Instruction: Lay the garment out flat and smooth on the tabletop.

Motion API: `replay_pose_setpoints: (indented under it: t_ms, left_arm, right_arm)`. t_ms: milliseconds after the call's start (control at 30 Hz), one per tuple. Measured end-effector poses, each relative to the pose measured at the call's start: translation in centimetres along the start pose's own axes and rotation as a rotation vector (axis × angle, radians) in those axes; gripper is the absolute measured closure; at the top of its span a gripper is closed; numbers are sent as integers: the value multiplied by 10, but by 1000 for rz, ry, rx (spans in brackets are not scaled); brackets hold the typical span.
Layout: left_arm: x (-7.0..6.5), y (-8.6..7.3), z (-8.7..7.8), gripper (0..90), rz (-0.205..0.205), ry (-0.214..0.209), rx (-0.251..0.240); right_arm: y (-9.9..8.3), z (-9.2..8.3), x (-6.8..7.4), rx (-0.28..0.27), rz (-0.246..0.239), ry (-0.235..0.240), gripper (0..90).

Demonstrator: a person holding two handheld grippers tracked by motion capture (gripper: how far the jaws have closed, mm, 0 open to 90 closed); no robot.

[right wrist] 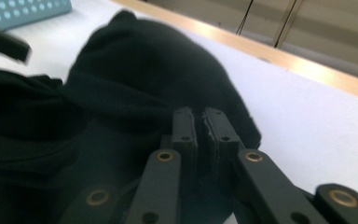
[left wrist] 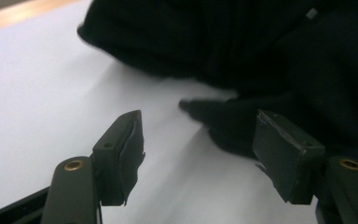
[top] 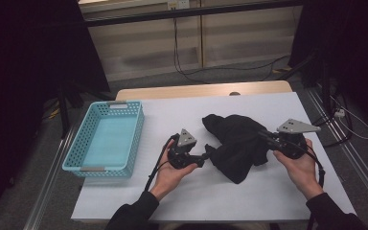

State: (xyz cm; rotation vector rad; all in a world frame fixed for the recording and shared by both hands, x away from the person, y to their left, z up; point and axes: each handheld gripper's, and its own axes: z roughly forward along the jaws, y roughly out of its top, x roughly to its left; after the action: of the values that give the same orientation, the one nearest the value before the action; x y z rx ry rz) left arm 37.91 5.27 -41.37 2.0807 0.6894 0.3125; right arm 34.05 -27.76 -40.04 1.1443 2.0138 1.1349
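Black knitted cloth (top: 239, 143), crumpled in a soft heap, lies on the white worktop (top: 268, 191) between your two hands, right of the light-blue perforated plastic basket (top: 106, 139). Your right gripper (top: 263, 136) is clenched on the cloth's right edge; in the right gripper view its jaws meet with dark fabric pinched between them. Your left gripper (top: 202, 159) points rightward at the heap's lower left corner, jaws apart and grasping nothing: in the left gripper view a tongue of the cloth (left wrist: 214, 116) reaches toward the gap, nearer the right-hand pad (left wrist: 284, 158), not yet between the pads. The heap's long axis runs from upper left to lower right in the high view, so the loose corner lies just ahead of your left gripper. A short push forward, slightly toward that tongue, would likely bring fabric into the jaws.
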Motion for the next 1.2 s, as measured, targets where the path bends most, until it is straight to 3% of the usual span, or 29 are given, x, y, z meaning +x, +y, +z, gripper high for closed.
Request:
replay_pose_setpoints:
  t_ms: [133, 467, 567, 833, 967, 1067, 1100, 1167, 1200]
  left_arm:
    - [1, 5, -8, 348, 3, -3, -28]
    - [-7, 7, 22, 346, 10, -36, 14]
    - [-10, 11, 35, 337, 9, -46, 36]
    - [-10, 14, 67, 283, 3, -54, 58]
    - [-8, 7, 84, 300, -2, -36, 86]
    - [-8, 2, 90, 324, -7, -58, 102]
    - [-9, 2, 90, 372, -22, -90, 96]
    - [-13, 2, 89, 507, -8, -100, 102]
    - [-14, 3, 88, 567, -20, -121, 111]
  right_arm:
    - [-7, 10, 2, 36, -1, 21, 830]
    - [-19, 28, 13, 132, -43, 84, 785]
    - [-22, 29, 13, 133, -28, 89, 733]
    - [-20, 24, 9, 72, 16, 90, 524]
    - [-24, 34, 14, 119, 5, 127, 413]
    - [-25, 43, 20, 159, -22, 81, 299]
    - [-26, 46, 20, 168, -19, 91, 307]
    - [-28, 51, 21, 192, -18, 101, 311]
    - [-29, 55, 23, 206, -30, 111, 330]
